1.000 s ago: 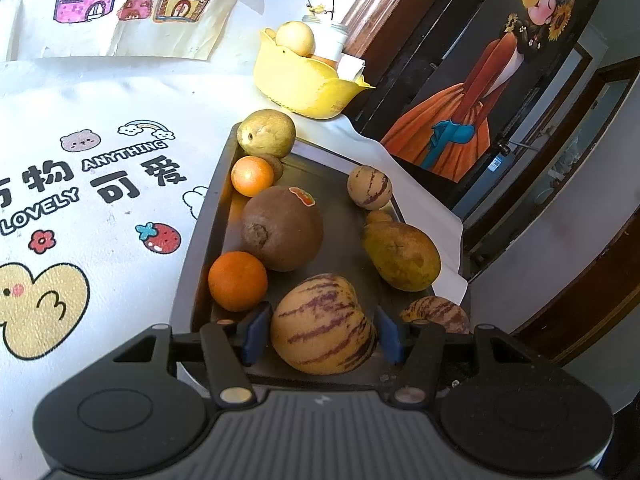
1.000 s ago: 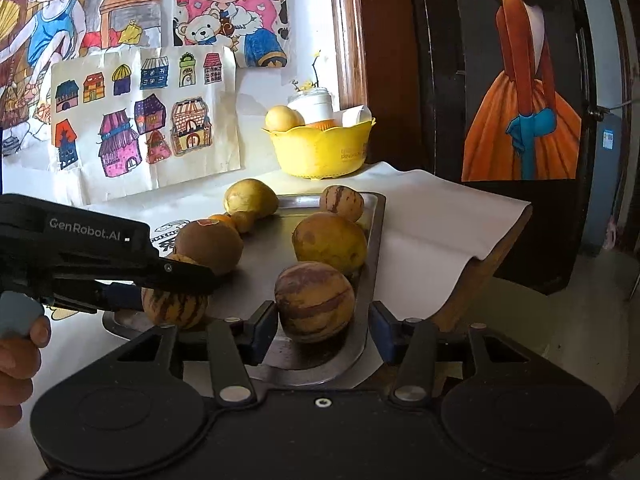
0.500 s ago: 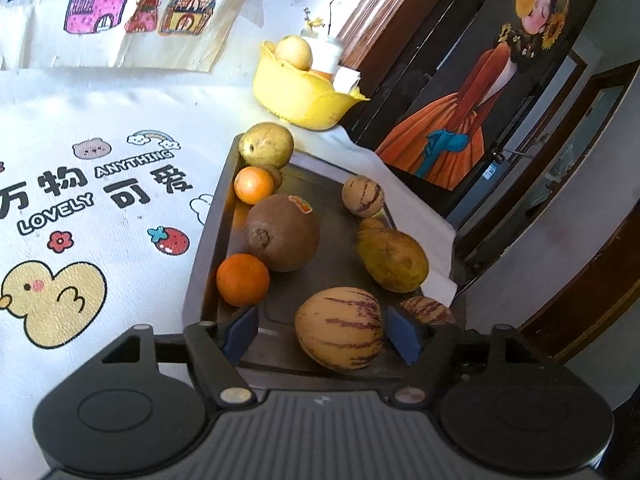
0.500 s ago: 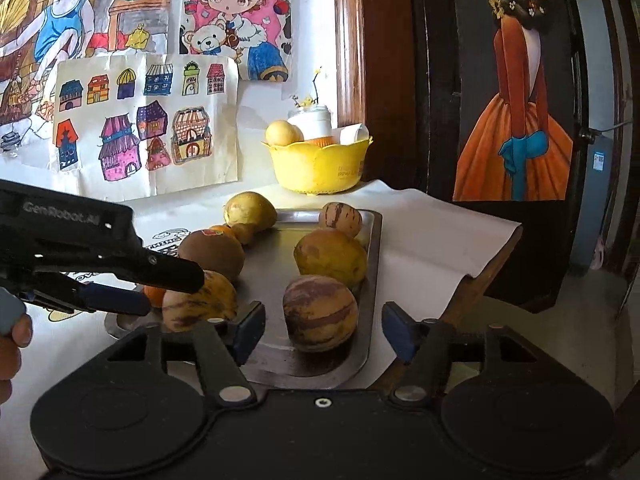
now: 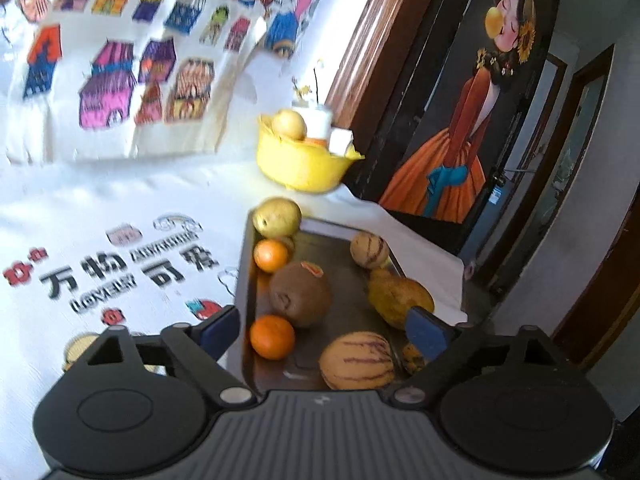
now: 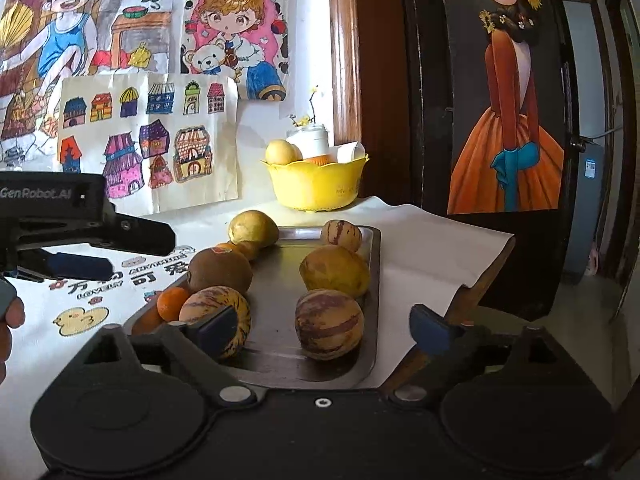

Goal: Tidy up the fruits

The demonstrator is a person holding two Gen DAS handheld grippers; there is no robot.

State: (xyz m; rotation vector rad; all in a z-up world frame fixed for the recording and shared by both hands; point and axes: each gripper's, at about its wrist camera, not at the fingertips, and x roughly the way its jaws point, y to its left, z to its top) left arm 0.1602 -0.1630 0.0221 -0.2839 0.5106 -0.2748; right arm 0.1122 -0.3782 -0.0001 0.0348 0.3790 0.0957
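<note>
A dark metal tray (image 5: 344,252) (image 6: 280,344) holds fruit: two oranges (image 5: 272,337), a brown round fruit (image 5: 300,294) (image 6: 220,270), yellow pears (image 5: 278,216) (image 6: 334,270) and striped melons (image 5: 356,361) (image 6: 329,324). My left gripper (image 5: 324,330) is open and empty, raised above the tray's near end; it also shows at the left of the right wrist view (image 6: 80,256). My right gripper (image 6: 320,328) is open and empty, with a striped melon lying between its fingers, untouched.
A yellow bowl (image 5: 300,162) (image 6: 316,182) with a pear and a white jar stands behind the tray by the wall. The white printed tablecloth (image 5: 100,220) spreads left. The table edge (image 6: 476,280) drops off at the right beside a dark door.
My left gripper let go of the striped melon, opened wide and lifted back and leftward from the tray. My right gripper opened wider and drew back from its melon.
</note>
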